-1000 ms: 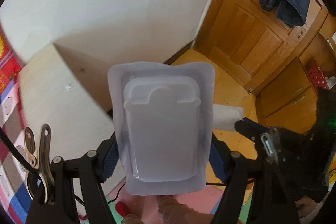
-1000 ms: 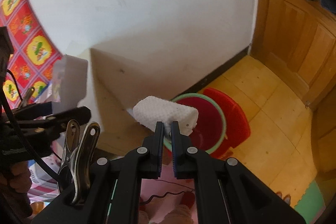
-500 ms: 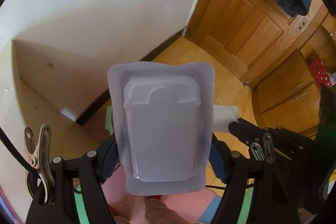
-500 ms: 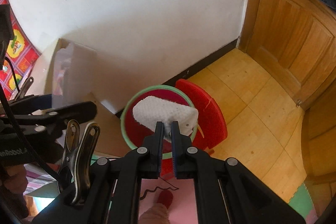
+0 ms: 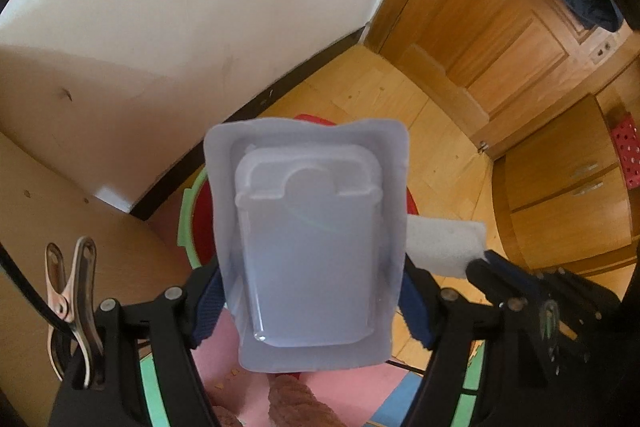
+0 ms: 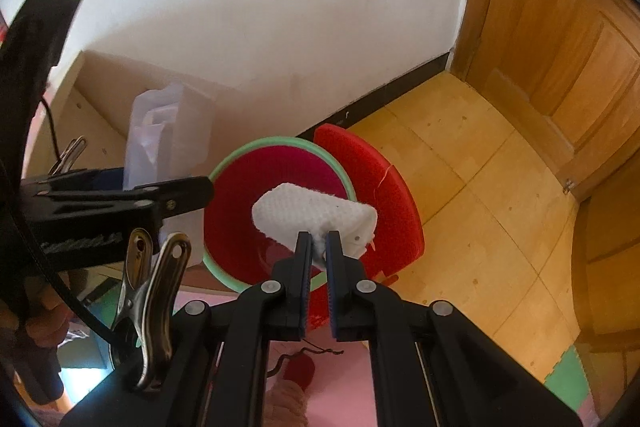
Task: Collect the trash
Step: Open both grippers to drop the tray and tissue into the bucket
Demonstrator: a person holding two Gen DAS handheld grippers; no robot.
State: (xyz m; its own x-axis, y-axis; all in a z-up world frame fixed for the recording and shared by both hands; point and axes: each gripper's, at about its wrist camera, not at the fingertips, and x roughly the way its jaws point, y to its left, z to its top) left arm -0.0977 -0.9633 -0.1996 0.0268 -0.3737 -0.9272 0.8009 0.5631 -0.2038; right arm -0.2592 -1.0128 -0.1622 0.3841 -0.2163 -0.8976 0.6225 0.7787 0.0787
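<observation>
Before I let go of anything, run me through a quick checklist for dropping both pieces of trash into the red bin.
1. Left claw grips the clear plastic blister pack: ok.
2. Right claw is pinched shut on the white paper towel wad: ok.
3. Red bin with the green rim is open, with its red lid off to one side: ok.
4. Towel wad hangs over the bin opening in the right wrist view: ok.
5. Blister pack is fully over the bin: cannot tell; it hides most of the bin in the left wrist view and looks nearer the rim in the right.
6. Bin has room inside: cannot tell.
</observation>
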